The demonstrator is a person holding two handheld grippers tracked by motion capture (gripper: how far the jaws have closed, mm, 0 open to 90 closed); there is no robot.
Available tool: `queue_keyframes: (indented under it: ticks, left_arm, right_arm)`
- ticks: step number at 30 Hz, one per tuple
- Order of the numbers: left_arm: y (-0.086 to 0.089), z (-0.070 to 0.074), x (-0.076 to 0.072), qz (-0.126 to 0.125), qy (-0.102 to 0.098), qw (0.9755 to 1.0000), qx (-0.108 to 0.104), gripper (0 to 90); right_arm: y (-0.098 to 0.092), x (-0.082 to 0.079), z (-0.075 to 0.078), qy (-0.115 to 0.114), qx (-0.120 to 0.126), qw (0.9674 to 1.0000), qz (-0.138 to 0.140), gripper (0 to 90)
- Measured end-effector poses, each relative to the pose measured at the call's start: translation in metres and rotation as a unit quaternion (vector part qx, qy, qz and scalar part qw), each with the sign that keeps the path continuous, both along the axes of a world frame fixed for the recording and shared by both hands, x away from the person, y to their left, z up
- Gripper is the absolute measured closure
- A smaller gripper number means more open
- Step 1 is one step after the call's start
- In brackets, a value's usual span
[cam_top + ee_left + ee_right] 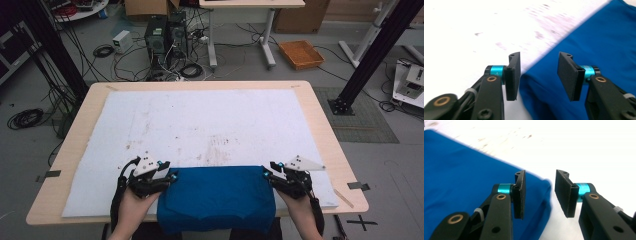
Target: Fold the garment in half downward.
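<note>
Lying at the table's near edge, a blue cloth (pixel 216 197) sits between the left gripper (pixel 168 171) and right gripper (pixel 270 171), both released.

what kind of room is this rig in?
Likely a robotics lab: PC towers amid loose cables on the floor, black frame struts, and a table with a stained white mat.

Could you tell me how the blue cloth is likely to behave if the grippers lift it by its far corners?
The blue cloth drapes over the table edge, so it is probably floppy and would sag. It lies thin and flat, likely light. Open jaws at both corners suggest pinching suits it.
</note>
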State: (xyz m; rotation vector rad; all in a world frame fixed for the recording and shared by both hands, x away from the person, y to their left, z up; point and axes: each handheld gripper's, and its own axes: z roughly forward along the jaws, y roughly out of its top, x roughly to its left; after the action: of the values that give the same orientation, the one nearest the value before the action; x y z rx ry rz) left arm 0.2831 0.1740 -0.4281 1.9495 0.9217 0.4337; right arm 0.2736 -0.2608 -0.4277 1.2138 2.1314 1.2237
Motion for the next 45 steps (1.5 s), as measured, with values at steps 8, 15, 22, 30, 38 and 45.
queue_keyframes:
  ticks: [8, 15, 22, 30, 38, 45]
  left_arm:
    - [0.007, -0.018, 0.018, 0.021, 0.062, 0.9978, -0.012, 52.8]
    - [0.007, -0.025, 0.015, 0.003, 0.098, 0.9944, -0.04, 74.5]
    - [0.003, -0.022, 0.015, -0.008, 0.084, 0.9961, -0.026, 84.4]
    - [0.002, -0.009, 0.056, 0.003, 0.057, 0.9983, -0.006, 84.7]
    - [0.002, 0.001, 0.099, 0.013, 0.052, 0.9986, 0.008, 84.6]
    - [0.0, 0.0, 0.138, 0.026, 0.058, 0.9979, 0.01, 84.5]
  right_arm:
    - [0.001, 0.032, -0.019, 0.101, 0.036, 0.9942, -0.009, 55.6]
    - [0.002, 0.029, -0.024, 0.117, 0.043, 0.992, 0.018, 79.1]
    - [0.002, 0.026, -0.02, 0.079, 0.025, 0.996, 0.033, 84.0]
    - [0.001, 0.063, -0.007, 0.05, 0.021, 0.9981, 0.03, 84.0]
    - [0.005, 0.109, -0.001, 0.046, -0.003, 0.9988, 0.016, 84.0]
    - [0.009, 0.143, -0.003, 0.045, -0.009, 0.9989, 0.0, 83.9]
